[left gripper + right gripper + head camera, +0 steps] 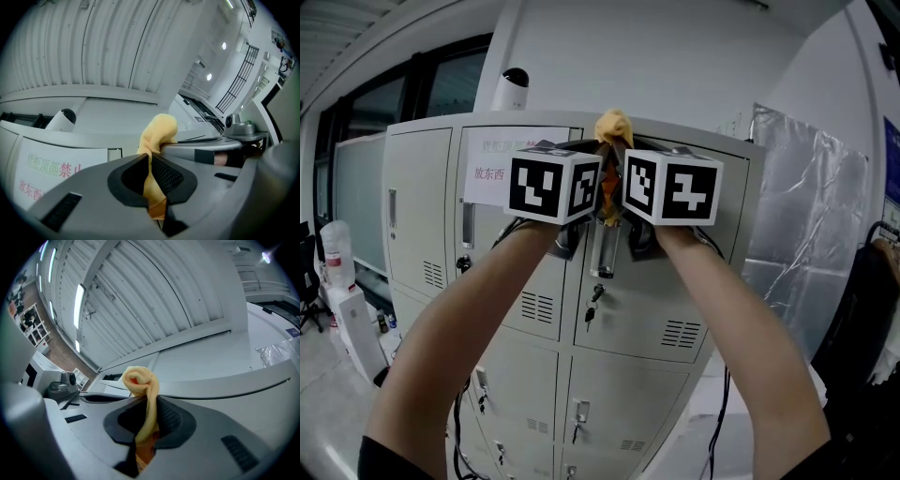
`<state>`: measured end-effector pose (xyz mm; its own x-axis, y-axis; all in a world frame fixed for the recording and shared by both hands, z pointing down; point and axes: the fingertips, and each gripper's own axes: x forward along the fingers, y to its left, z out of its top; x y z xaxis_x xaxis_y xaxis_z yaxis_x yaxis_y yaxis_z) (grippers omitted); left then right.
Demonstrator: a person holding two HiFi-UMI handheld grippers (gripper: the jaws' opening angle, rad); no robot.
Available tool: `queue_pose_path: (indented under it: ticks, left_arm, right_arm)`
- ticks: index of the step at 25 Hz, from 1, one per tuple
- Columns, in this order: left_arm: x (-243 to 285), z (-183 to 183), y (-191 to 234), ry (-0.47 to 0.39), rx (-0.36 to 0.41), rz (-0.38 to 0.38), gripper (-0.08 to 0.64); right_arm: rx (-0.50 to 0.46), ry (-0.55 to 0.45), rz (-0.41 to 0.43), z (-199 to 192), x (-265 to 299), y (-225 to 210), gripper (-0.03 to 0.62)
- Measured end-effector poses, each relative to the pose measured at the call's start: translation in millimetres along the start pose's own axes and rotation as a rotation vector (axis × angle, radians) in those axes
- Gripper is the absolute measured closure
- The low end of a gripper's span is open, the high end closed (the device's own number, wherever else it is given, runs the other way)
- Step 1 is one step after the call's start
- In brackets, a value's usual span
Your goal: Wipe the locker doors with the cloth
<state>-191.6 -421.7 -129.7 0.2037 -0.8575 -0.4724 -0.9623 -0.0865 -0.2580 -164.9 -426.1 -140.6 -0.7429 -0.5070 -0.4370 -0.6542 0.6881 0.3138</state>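
Observation:
A yellow cloth (613, 127) is bunched between my two grippers, with its top poking up above them. I hold both side by side against the top row of the grey locker doors (652, 309). My left gripper (555, 187) is shut on the cloth (159, 131), which runs pinched between its jaws (149, 161). My right gripper (670, 189) is shut on the same cloth (139, 379), a rolled end curling above its jaws (149, 411). The marker cubes hide the fingertips in the head view.
A white paper label (492, 169) with red print is stuck on the upper left door. A white dome camera (514, 89) stands on the locker top. Keys (593, 305) hang from a lock below my grippers. Plastic sheeting (806, 244) hangs at right.

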Motion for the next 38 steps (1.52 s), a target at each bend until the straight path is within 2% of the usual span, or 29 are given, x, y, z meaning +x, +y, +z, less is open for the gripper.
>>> queue_pose_path:
  ticks: [10,19,28,38]
  left_arm:
    - [3,-3,-1,0.008,-0.006,0.01,0.523]
    - [2,2,-10,0.027,0.023,0.029,0.523]
    - [19,4,-49,0.042,0.024,-0.008,0.523]
    - [45,8,-111,0.035,0.004,-0.092,0.523]
  right_arm:
    - [-0.005,-0.006,-0.036,0,-1,-3,0.528]
    - [-0.021,0.019,-0.08,1,-7,-9,0.528]
    - [-0.021,0.033,-0.121,1,-33,-43,0.528]
    - [-0.018,0.042,-0.189,2,-75,-96,0.529]
